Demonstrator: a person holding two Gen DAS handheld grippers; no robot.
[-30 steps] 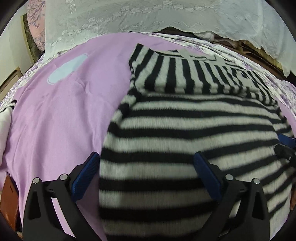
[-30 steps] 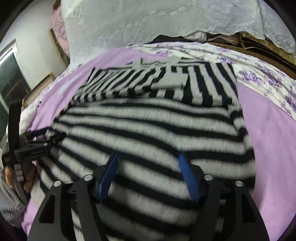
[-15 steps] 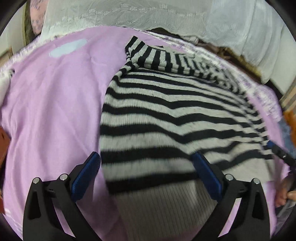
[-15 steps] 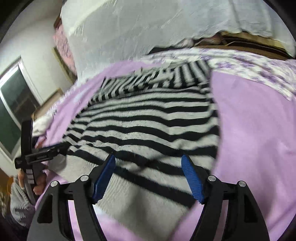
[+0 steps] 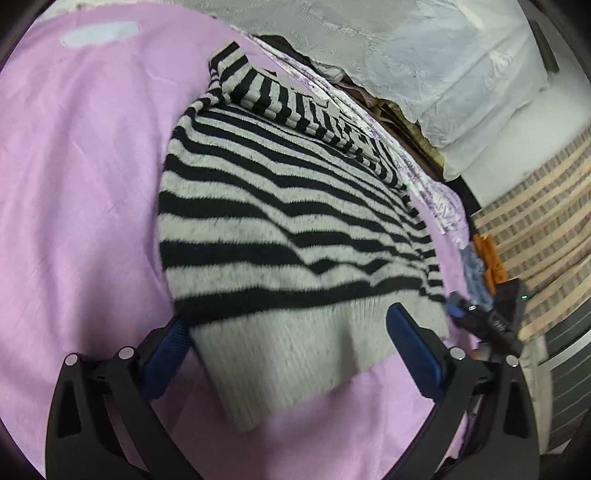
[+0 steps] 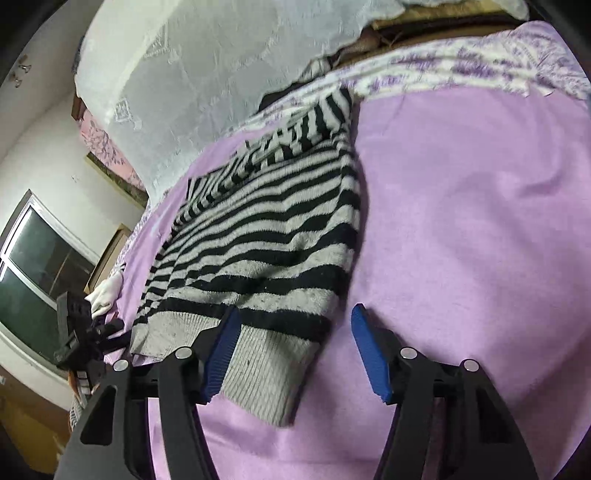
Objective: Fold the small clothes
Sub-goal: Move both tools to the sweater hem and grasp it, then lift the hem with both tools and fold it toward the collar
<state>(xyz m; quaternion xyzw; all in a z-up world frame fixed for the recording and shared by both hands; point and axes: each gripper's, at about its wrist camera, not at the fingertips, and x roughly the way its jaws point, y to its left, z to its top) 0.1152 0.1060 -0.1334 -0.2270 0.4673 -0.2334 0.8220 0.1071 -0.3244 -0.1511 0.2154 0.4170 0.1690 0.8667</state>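
Striped black-and-grey sweater [image 5: 288, 229] lay flat on the purple bedsheet [image 5: 81, 177]. Your left gripper [image 5: 288, 350] held its fingers wide over the grey hem. Your right gripper [image 6: 291, 354] was closing its fingers, the hem's corner between them, ungripped.

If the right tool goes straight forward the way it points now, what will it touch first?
Most likely the grey hem of the striped sweater, which lies between the closing fingers of the right tool. Depth is unclear; it may meet the purple sheet beside it.

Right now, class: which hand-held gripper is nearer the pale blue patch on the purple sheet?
Left. The left hand-held gripper sits on the pale blue patch's side of the striped sweater; the right hand-held gripper across it.
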